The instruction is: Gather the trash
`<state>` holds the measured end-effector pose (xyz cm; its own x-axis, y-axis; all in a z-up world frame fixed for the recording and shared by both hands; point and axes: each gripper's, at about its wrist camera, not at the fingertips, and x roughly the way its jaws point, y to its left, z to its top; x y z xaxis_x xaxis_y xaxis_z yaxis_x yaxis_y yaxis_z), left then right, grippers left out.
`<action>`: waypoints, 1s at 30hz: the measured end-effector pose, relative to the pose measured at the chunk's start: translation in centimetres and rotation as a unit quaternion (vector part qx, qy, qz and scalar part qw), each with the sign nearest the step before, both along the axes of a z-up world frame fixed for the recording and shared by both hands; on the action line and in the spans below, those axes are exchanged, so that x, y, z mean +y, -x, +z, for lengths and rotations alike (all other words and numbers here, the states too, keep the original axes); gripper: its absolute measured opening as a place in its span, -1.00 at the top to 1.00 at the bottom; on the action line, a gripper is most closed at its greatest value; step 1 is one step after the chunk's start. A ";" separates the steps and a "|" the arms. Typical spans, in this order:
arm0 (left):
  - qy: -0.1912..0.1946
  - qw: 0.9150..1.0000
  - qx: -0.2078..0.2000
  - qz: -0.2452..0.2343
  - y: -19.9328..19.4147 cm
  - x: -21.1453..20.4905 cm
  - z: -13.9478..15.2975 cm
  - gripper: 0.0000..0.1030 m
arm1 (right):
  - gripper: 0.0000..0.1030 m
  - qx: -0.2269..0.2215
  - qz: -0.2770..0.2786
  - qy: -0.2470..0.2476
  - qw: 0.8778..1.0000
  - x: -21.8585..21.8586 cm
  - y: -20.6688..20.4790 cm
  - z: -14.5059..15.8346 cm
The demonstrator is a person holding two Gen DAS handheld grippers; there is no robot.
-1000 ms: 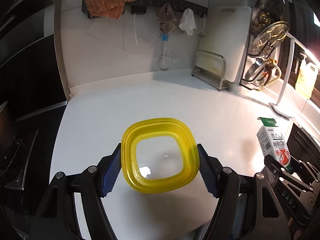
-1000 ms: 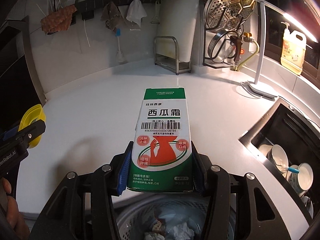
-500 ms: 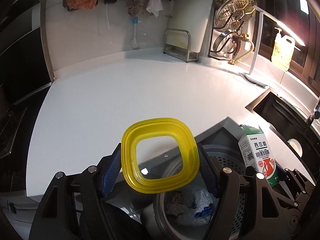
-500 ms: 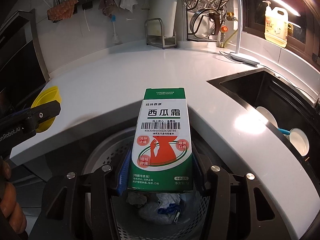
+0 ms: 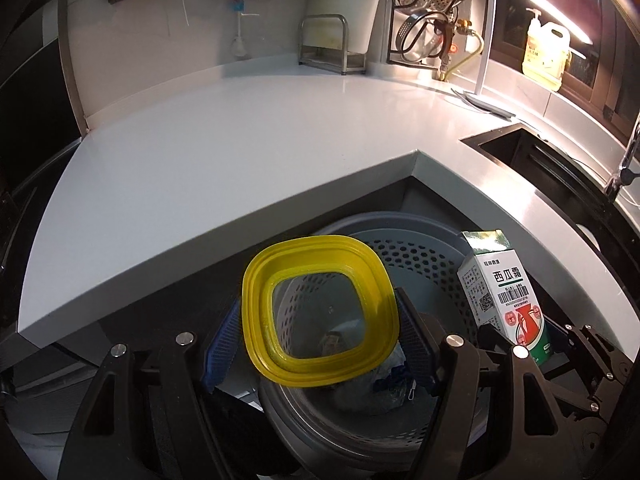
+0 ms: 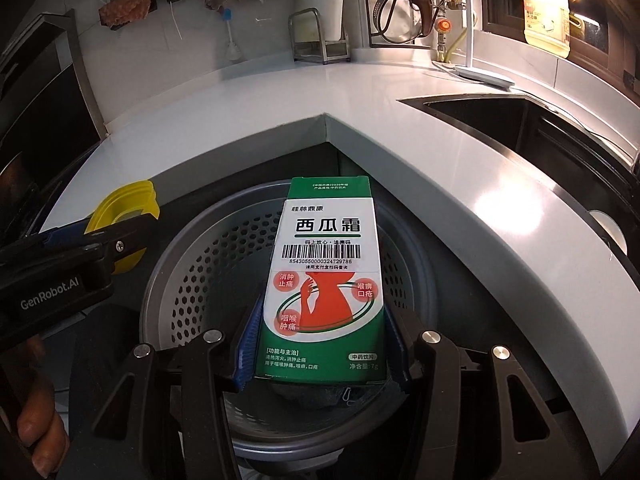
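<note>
both pieces hung over the bin, not yet dropped: left hand-held gripper clamped the yellow lid, right hand-held gripper the box.

Both views lit from a strip light at far right, glare thrown across the white counter near the sink, near foreground and bin interior left dim, edges bent and darkened by fisheye distortion, focus kept sharp.

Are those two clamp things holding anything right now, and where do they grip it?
Yes. The left tool pinches a yellow lid by opposite edges; the right tool clamps a green-and-white box by its lower sides.
</note>
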<state>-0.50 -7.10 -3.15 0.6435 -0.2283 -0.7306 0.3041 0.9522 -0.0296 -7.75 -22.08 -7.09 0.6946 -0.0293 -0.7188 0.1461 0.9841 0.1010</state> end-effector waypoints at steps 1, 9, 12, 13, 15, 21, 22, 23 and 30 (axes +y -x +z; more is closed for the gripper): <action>0.000 1.000 0.003 0.000 0.1 -0.1 -0.2 -0.35 | 0.02 0.003 0.001 -0.001 1.000 0.0 0.1 -0.1; -0.003 1.000 0.011 0.001 0.0 -0.2 -0.7 -0.38 | 0.02 0.007 0.004 -0.015 1.000 -0.2 0.0 -0.4; -0.002 1.000 0.016 0.000 -0.1 -0.1 -0.9 -0.39 | 0.02 0.010 0.005 -0.017 1.000 -0.2 -0.2 -0.5; -0.003 1.000 0.017 -0.001 -0.1 -0.1 -1.0 -0.40 | 0.02 0.011 0.005 -0.017 1.000 -0.2 -0.2 -0.6; -0.003 1.000 0.020 -0.004 -0.2 -0.2 -1.2 -0.40 | 0.02 0.012 0.006 -0.018 1.000 -0.3 -0.4 -0.6; 0.002 1.000 0.030 -0.008 -0.1 0.0 -1.4 -0.64 | -0.33 -0.003 -0.006 -0.011 1.000 -0.7 0.0 -0.2; 0.001 0.999 0.032 -0.009 -0.1 0.0 -1.5 -0.65 | -0.33 -0.004 -0.009 -0.009 1.000 -0.7 0.1 -0.1; 0.001 0.999 0.034 -0.009 -0.1 0.0 -1.5 -0.70 | -0.33 -0.004 -0.011 -0.009 1.000 -0.8 0.1 -0.1; 0.005 0.999 0.037 -0.006 0.3 0.4 -1.5 -0.75 | -0.33 -0.003 -0.013 -0.010 1.000 -1.0 0.6 0.0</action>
<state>-0.82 -6.69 -4.68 0.5842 -0.2429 -0.7744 0.3127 0.9479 -0.0615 -8.39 -23.05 -7.11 0.6980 -0.0342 -0.7153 0.1719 0.9777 0.1210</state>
